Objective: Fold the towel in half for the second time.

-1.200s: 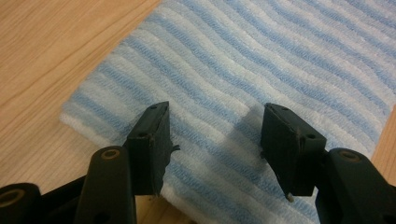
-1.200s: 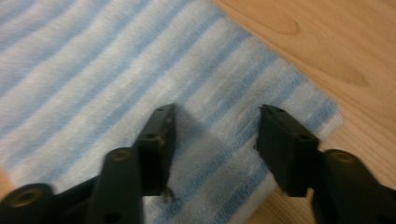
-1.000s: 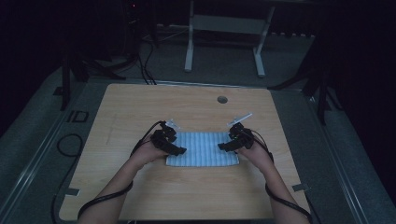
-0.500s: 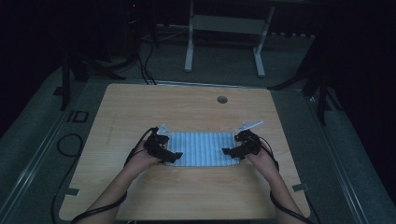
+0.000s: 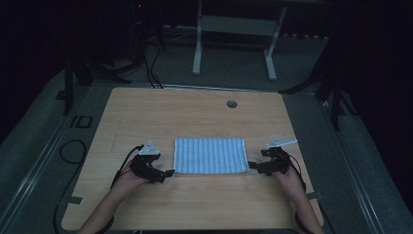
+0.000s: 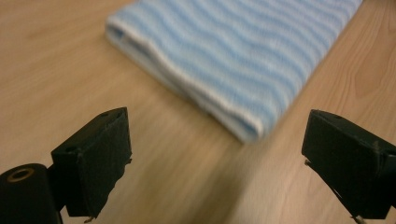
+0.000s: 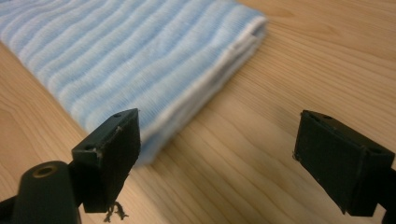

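High view: folded striped towel (image 5: 209,155) mid-table, long axis running nine to three between two grippers.
Left gripper (image 5: 165,173) at eight, right gripper (image 5: 253,167) at four; both gaping, apparently just clear of cloth, equally near.

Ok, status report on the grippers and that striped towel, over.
Left gripper and right gripper open, jaws just opened, nothing between them. Folded blue-striped towel flat on the table, a gripper off each end. Nothing in the way.
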Demonstrator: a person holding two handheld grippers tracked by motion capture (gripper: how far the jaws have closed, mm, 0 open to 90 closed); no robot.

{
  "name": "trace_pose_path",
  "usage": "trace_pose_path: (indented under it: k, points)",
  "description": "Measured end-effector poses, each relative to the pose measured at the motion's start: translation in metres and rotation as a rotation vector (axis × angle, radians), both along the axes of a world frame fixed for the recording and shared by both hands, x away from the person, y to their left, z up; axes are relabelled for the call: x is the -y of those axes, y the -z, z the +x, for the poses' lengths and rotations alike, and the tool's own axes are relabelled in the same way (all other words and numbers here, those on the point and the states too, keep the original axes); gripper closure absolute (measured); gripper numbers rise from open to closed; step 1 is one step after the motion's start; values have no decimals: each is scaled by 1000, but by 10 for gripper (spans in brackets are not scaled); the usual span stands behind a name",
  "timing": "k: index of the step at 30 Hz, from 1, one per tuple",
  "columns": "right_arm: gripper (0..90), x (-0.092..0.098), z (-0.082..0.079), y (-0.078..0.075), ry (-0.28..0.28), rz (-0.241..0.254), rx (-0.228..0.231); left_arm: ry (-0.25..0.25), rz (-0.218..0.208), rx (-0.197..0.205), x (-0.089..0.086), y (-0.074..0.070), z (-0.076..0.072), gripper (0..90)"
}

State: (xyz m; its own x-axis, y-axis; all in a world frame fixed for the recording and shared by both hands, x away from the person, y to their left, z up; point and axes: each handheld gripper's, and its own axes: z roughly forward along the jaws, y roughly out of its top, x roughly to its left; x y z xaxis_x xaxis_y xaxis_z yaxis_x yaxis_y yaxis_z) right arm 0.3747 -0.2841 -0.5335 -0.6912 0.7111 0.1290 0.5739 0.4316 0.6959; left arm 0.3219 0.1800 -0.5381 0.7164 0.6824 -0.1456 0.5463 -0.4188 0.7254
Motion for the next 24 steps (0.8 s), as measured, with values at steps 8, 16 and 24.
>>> trace_pose_path:
  k: [8,16,24]
  points:
    - [143,28,-17,3,61,22,54,-57,-42,32,-24,3,-19,83]
    - [142,56,-33,8,156,60,62,-111,-42,54,-45,6,-36,83]
    - [139,79,-47,9,268,65,102,-180,-46,40,-69,14,-48,84]
